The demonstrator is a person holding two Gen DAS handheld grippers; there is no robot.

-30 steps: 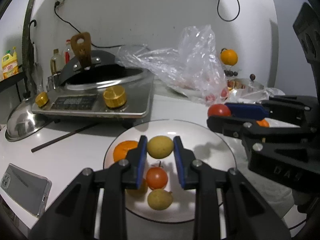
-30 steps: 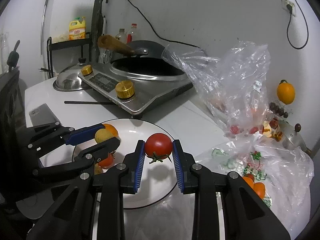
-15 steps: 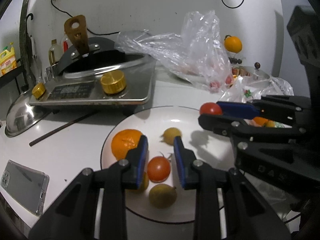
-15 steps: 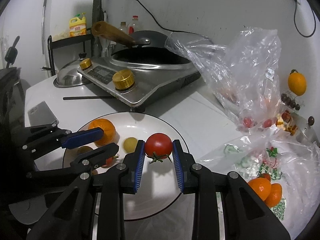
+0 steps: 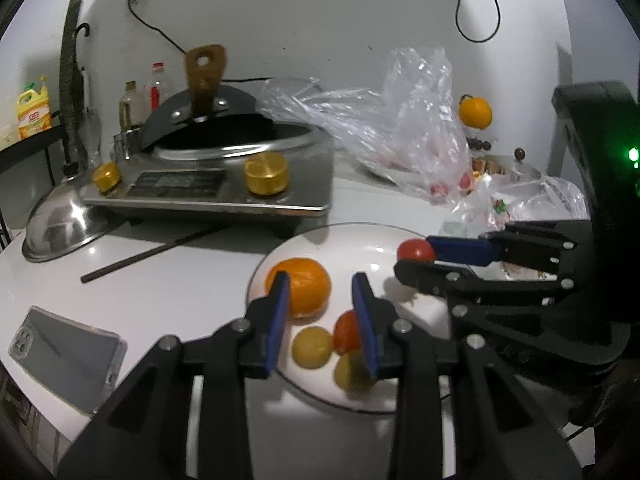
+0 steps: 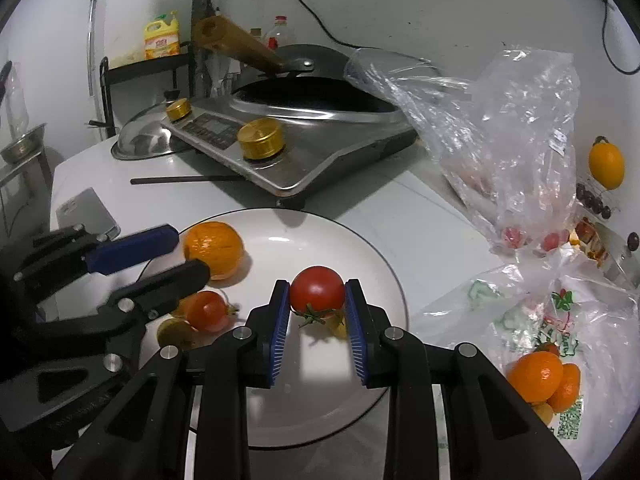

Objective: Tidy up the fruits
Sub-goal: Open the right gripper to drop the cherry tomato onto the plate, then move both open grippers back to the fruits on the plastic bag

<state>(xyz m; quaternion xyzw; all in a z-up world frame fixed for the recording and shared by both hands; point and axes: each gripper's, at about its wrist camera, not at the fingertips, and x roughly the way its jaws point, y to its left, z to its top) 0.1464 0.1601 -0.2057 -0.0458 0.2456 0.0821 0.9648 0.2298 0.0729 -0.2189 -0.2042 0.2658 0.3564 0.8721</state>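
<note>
While pinched on a red tomato (image 6: 317,289) over the white plate (image 6: 372,264), right tongs (image 6: 317,312) narrow. Left tongs (image 5: 322,312) opening, nothing gripped, above orange (image 5: 306,290), second tomato (image 5: 345,332) and two yellow fruits (image 5: 312,347) on plate, worktop (image 5: 168,280) beneath. Blurred near fruit, partly hidden by blue pad. Released since a second ago: yellow fruit formerly in left tongs.

— How's my feed looking?
— Dim, cool light from above. I see glare on the plate (image 6: 280,239) and soft shadows under the fruit.
— Sharp?
— My left view smears low on the plate; the right is crisp. Both bend and blacken toward the corners.
</note>
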